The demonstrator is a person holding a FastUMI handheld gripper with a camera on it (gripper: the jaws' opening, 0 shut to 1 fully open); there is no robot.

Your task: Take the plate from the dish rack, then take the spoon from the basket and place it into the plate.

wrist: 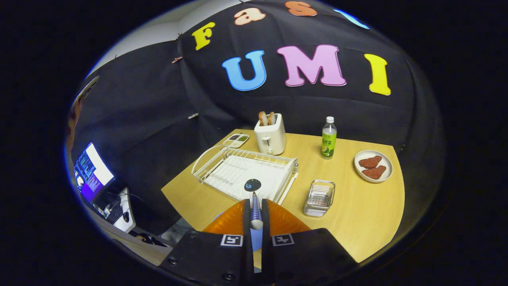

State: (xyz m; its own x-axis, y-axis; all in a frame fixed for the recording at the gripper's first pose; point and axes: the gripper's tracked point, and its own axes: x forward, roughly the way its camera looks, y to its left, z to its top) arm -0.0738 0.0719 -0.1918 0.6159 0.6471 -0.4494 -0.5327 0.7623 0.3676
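Toaster, bottle, monitor near table.

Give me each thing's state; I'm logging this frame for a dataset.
Gripper: shut on the spoon.
Spoon: held upright between the fingers, over the orange plate.
Orange plate: on the table, just below the fingers.
Dish rack: empty.
Basket: empty.
Toaster: bread in its slots.
Bottle: upright, capped.
White plate: holds two red pieces.

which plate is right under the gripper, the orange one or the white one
The orange plate, directly beneath the gripper shut on the spoon. The white plate holds food, far beyond.
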